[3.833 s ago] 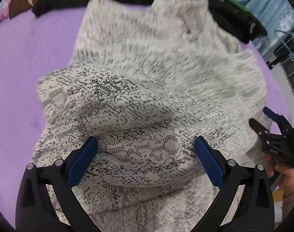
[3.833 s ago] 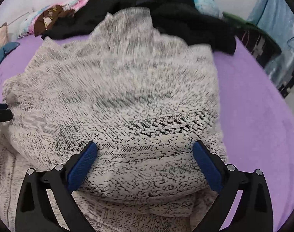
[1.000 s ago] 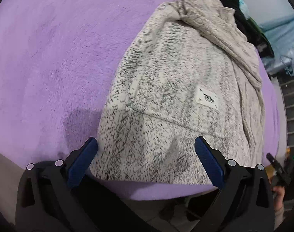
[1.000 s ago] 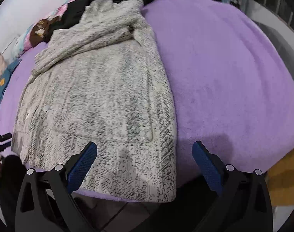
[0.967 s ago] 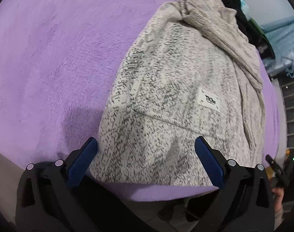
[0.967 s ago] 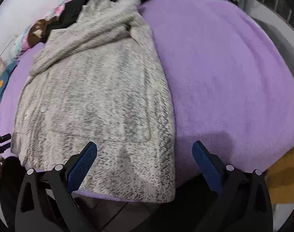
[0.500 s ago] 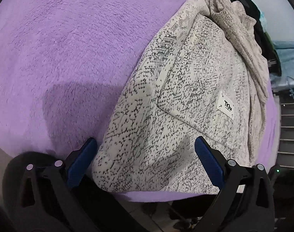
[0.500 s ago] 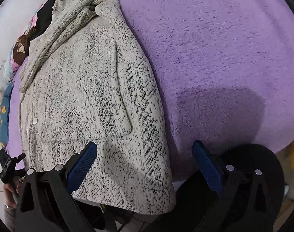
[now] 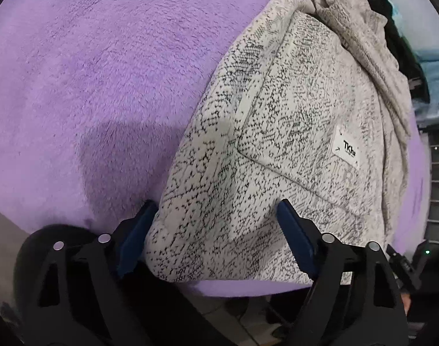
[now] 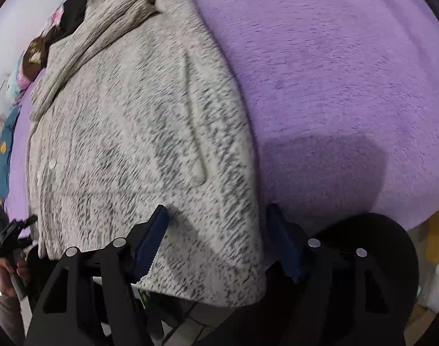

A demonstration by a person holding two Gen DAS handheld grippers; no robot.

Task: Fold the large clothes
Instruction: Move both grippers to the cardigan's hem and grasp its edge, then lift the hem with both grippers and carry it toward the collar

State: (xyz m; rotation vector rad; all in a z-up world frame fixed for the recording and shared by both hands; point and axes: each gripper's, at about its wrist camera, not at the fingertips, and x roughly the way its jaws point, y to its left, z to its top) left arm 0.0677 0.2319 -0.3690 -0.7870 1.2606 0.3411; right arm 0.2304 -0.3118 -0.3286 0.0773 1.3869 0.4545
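A white-and-black speckled knit jacket point(image 9: 291, 132) lies spread on the purple bed cover point(image 9: 89, 72), its hem hanging over the near edge. It has a pocket with a small white label point(image 9: 346, 151). My left gripper point(image 9: 216, 230) is open, its blue pads either side of the jacket's lower left hem corner. In the right wrist view the jacket point(image 10: 127, 132) fills the left half, and my right gripper point(image 10: 218, 236) is open around the lower right hem corner. The left gripper point(image 10: 11, 236) shows at the far left there.
Dark and patterned clothes point(image 10: 46, 46) are piled at the far end of the bed. The purple cover point(image 10: 334, 86) stretches right of the jacket. The floor point(image 9: 248, 311) shows below the bed edge. A rack point(image 9: 438, 187) stands at the right.
Both grippers have dropped lower and closer to the hem at the bed's near edge. Their jaws have narrowed around the two lower corners of the jacket.
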